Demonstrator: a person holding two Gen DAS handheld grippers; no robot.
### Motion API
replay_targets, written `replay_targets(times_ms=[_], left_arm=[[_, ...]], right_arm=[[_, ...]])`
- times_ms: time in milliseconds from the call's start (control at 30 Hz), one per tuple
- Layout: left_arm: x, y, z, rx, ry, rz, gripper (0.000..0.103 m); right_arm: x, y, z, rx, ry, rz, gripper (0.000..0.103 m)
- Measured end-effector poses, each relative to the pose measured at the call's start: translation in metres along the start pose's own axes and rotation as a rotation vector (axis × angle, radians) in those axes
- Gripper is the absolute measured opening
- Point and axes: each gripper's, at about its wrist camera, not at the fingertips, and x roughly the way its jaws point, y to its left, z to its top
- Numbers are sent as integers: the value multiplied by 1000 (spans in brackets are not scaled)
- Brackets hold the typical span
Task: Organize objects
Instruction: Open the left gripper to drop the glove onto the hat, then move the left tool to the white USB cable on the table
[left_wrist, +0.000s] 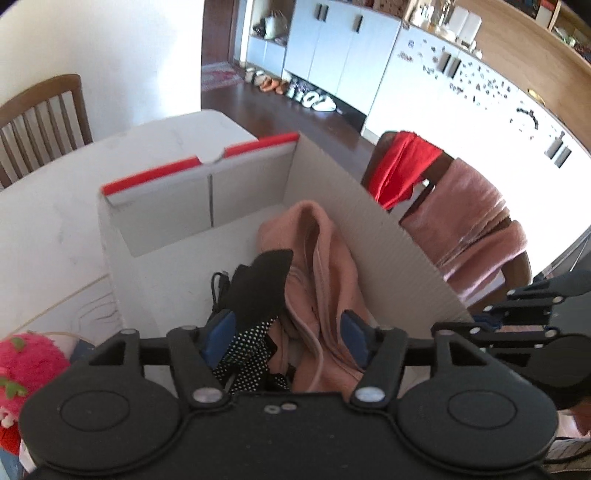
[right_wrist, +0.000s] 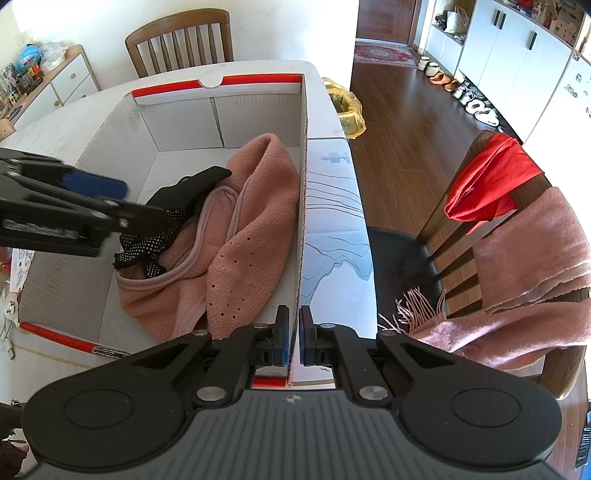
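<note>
A white cardboard box (left_wrist: 166, 218) with red rim strips stands on the white table (left_wrist: 51, 206). In it lie a pink fleece garment (left_wrist: 325, 266) and a black white-dotted cloth (left_wrist: 258, 284). My left gripper (left_wrist: 286, 339) hangs open over the box's near end, its blue pads on either side of the two cloths and pressing on neither. In the right wrist view the box (right_wrist: 184, 118), the fleece (right_wrist: 251, 229) and the black cloth (right_wrist: 155, 243) show again, with the left gripper (right_wrist: 110, 203) coming in from the left. My right gripper (right_wrist: 294, 339) is shut on the box's thin right wall.
A pink strawberry plush (left_wrist: 26, 362) lies left of the box. A printed sheet (right_wrist: 332, 221) covers the table right of the box. Beside the table, a chair carries a red cloth (right_wrist: 491, 181) and a pink fringed scarf (right_wrist: 535, 266). Another wooden chair (right_wrist: 181, 40) stands behind the table.
</note>
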Motion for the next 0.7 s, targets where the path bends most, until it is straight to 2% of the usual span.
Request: replay_targets(times_ms=[100,167,333,467,700], left_arm=[[-12,2,-1,-15,-20,0,65],[-19,2,-2,-20,-36,10,74],[-39,4,-9,-22,-74,36,81],[-54,10,-18,-68,-92,86,91],[-77,29,-37,-167,-119,174,100]], right_arm=[[0,0,0,1,1,1,5],[0,0,0,1,1,0,5],[-1,-1,-1,4,3,2,5],[-1,-2,-1,4,4,1,5],[-1,2,-1,-7,10,-17,5]])
